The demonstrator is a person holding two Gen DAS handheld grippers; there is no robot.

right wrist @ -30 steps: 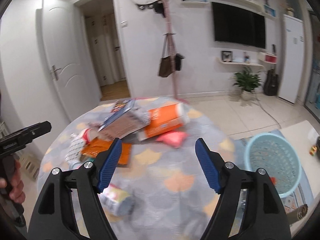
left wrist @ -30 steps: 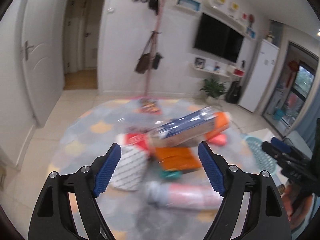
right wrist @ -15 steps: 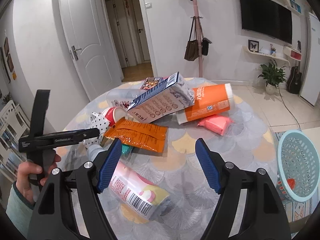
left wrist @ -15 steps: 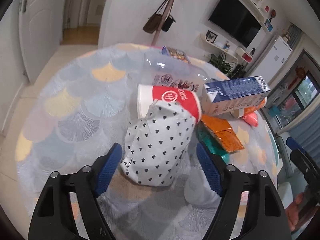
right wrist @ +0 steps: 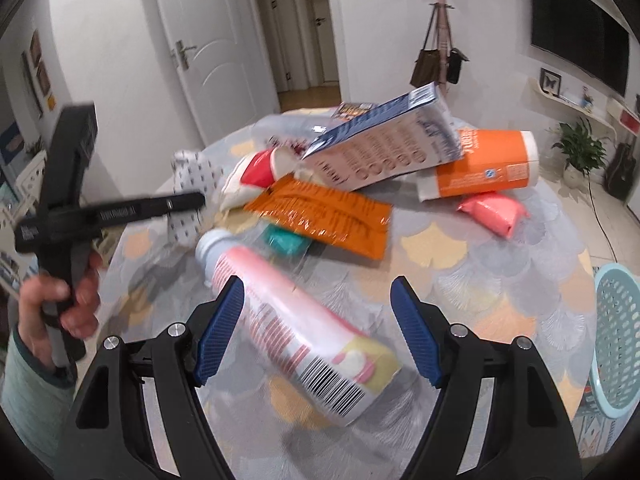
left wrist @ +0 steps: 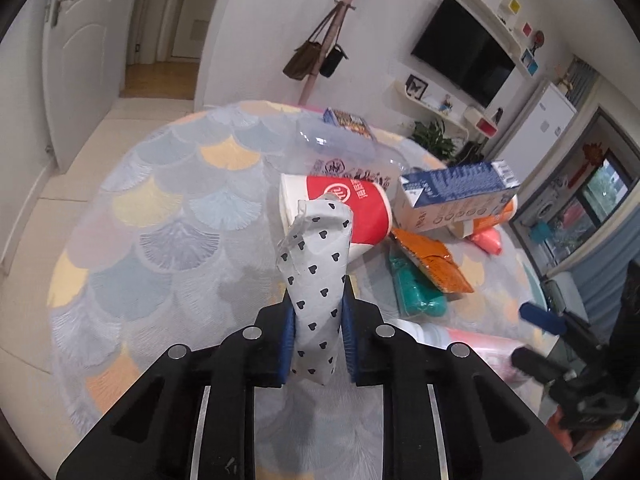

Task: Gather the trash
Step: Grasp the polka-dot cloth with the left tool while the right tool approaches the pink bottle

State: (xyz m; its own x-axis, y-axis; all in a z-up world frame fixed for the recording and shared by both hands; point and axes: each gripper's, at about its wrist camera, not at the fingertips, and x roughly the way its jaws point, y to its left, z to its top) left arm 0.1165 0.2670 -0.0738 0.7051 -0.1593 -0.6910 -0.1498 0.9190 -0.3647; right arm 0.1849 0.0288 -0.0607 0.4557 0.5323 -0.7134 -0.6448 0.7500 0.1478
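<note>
Left claw (left wrist: 316, 334) pinching heart-print cup (left wrist: 318, 280), table edge (left wrist: 60, 296) near

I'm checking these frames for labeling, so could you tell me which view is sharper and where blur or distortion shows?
Left wrist view: sharp on the heart-print bag, fisheye bending at the edges. Right wrist view: motion-blurred, smearing the pink bottle and blue carton.

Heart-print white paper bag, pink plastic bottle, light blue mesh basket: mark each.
Heart-print white paper bag (left wrist: 316, 300): left wrist view, squeezed middle.
Pink plastic bottle (right wrist: 288, 312): right wrist view, label on body.
Light blue mesh basket (right wrist: 618, 332): right wrist view, inner wall.
</note>
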